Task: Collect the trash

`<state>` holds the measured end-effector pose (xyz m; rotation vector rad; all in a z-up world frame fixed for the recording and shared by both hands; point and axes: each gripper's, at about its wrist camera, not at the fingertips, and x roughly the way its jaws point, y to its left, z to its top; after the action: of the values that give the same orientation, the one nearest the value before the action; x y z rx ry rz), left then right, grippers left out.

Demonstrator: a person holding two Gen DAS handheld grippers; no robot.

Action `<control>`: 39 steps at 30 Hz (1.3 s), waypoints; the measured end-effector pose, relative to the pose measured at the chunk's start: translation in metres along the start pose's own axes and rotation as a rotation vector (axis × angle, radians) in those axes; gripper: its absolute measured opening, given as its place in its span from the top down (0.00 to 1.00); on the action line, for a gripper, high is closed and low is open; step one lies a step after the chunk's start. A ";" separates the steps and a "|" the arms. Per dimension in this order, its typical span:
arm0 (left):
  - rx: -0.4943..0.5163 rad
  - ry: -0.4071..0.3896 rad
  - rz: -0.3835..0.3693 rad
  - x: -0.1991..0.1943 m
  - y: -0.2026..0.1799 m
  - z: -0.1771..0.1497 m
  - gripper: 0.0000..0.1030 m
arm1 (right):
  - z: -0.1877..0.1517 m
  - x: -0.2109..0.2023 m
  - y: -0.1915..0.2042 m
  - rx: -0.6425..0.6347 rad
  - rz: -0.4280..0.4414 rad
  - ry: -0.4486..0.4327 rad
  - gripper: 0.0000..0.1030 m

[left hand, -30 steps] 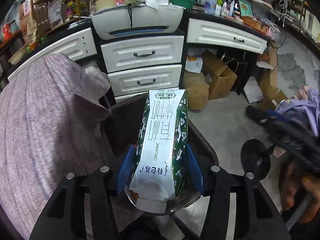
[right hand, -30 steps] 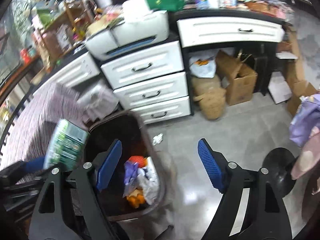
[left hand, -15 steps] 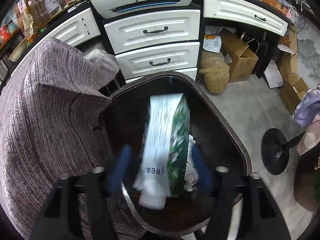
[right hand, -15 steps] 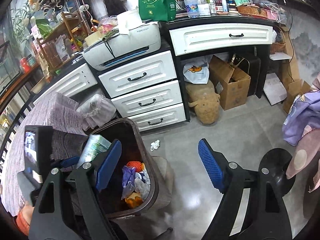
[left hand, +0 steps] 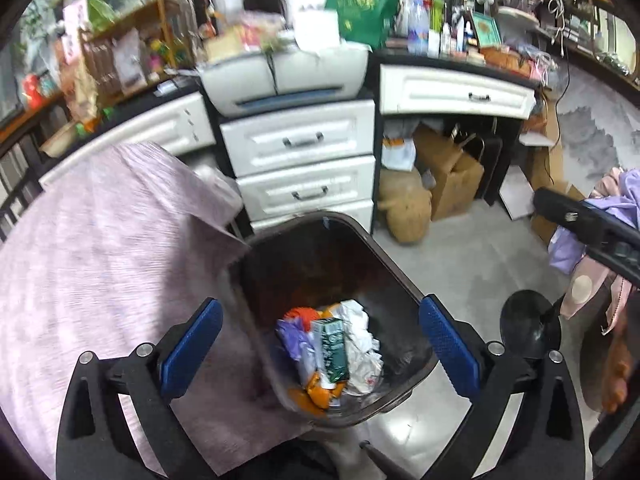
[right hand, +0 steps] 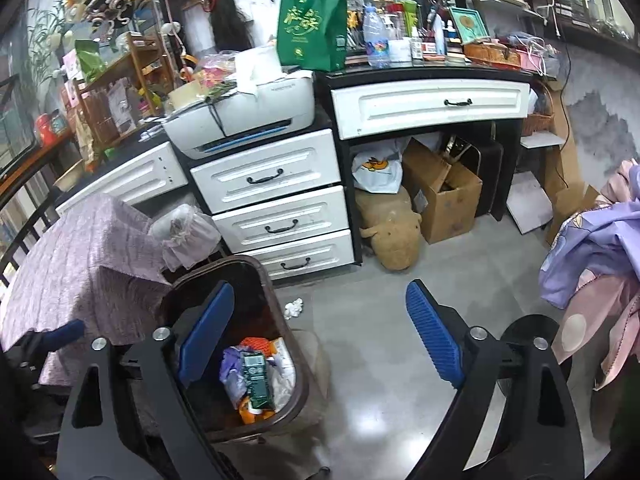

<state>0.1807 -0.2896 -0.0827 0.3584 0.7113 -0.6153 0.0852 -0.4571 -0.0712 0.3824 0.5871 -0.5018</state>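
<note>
A green and white milk carton lies inside the dark brown trash bin, on top of crumpled paper, purple plastic and orange scraps. My left gripper is open and empty, hovering above the bin. The carton also shows in the right wrist view, in the same bin. My right gripper is open and empty, above the floor just right of the bin. A crumpled white paper ball lies on the floor behind the bin.
A table with a purple cloth stands left of the bin. White drawers with a printer on top stand behind. Cardboard boxes and a plush toy sit under the desk. A black stand base and hanging clothes are at the right.
My left gripper held the carton over the bin, then opened. The carton dropped into the bin and lies on the trash. The left gripper has risen. The right gripper stayed open.
</note>
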 end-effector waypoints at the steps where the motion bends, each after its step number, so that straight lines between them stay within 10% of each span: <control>1: 0.000 -0.019 0.011 -0.008 0.003 -0.001 0.05 | 0.000 -0.004 0.005 -0.010 -0.001 -0.011 0.11; 10: -0.102 -0.185 0.170 -0.094 0.062 -0.029 0.05 | -0.003 -0.060 0.088 -0.189 -0.001 -0.248 0.05; 21: -0.354 -0.255 0.409 -0.191 0.140 -0.105 0.05 | -0.046 -0.131 0.185 -0.336 0.259 -0.293 0.05; 39: -0.481 -0.361 0.538 -0.280 0.141 -0.157 0.05 | -0.110 -0.210 0.193 -0.404 0.413 -0.289 0.05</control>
<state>0.0264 0.0094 0.0154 -0.0192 0.3694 0.0156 -0.0073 -0.1773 0.0105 0.0374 0.3039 -0.0325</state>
